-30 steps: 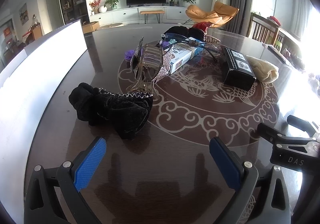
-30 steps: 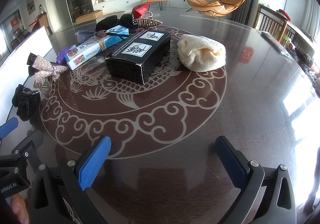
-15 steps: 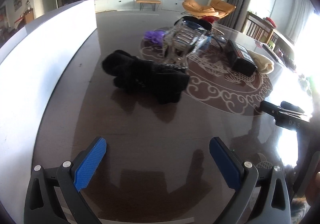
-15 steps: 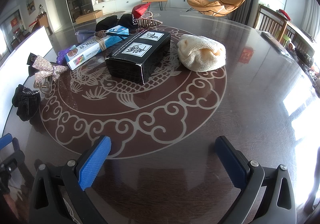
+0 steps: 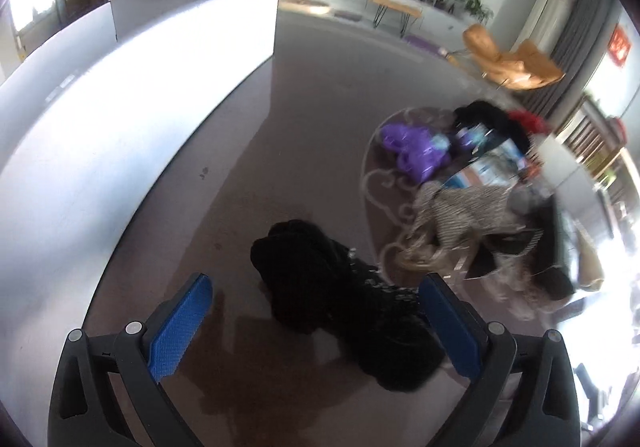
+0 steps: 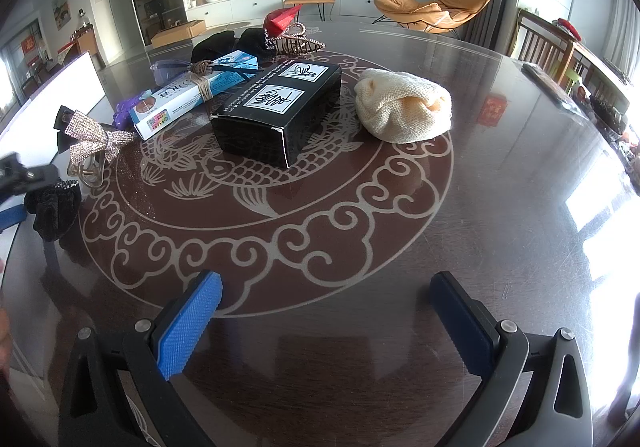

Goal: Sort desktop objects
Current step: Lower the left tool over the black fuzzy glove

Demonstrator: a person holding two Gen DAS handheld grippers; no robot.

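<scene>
Black velvet hair tie [image 5: 344, 303] lying lengthwise from near left edge toward tabletop [image 6: 500, 175] centre, between spread left gripper [image 5: 320, 311] jaws. Right gripper [image 6: 332, 311] likewise spread, empty, over bare near edge.

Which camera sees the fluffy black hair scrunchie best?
The left wrist view: the black scrunchie lies big and close between the open left tongs. The right wrist view shows it only small at the left edge, partly hidden.

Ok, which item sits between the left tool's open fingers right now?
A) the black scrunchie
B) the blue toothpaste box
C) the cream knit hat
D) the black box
A: in the left wrist view the black scrunchie lies on the table between the spread blue pads of the left tool, not yet gripped.
</scene>
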